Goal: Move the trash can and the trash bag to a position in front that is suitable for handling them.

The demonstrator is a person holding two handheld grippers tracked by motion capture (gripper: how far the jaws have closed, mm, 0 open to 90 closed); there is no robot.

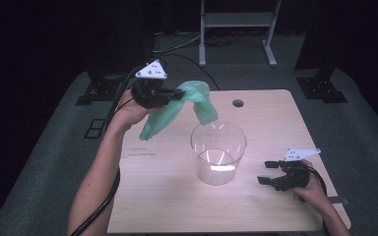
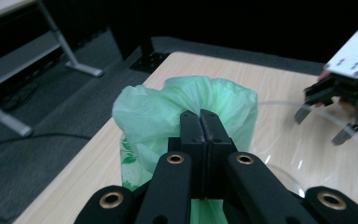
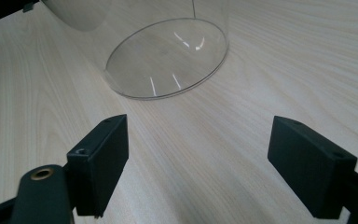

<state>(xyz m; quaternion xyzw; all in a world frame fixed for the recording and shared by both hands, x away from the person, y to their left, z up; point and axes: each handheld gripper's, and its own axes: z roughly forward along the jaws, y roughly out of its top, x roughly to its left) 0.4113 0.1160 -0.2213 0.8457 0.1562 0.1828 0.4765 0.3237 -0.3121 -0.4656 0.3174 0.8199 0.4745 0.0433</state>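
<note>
**While bag hangs in tongs, lining of container not begun**

Though lifted clear of table [image 1: 256, 211], green plastic bag [image 1: 197, 101] not yet in clear plastic container [image 1: 219, 152]. Done so far, judging by lie of things: bag picked up, raised above tabletop. Left to do, likely: spread bag mouth, drop it into container, fold rim over edge. Roughly early stage.

Left gripper [image 1: 179, 93] clamped tight on bunched film, jaws pressed together with green plastic squeezed between, seen plainly in left gripper view [image 2: 200, 123]. Bag [image 2: 168, 112] draped both sides of tongs: 1 tail down toward 7 o'clock, other lobe out toward 4 o'clock, hanging near container rim at about 11 o'clock of rim; touching or not, hard to tell.

Right gripper [image 1: 268, 173] resting low by table's right side, jaws spread wide, nothing between. Container [image 3: 168, 58] at about 11 o'clock from right tongs in right gripper view, apart from pads [image 3: 105, 158]. Container standing upright, empty, mid-table.
</note>
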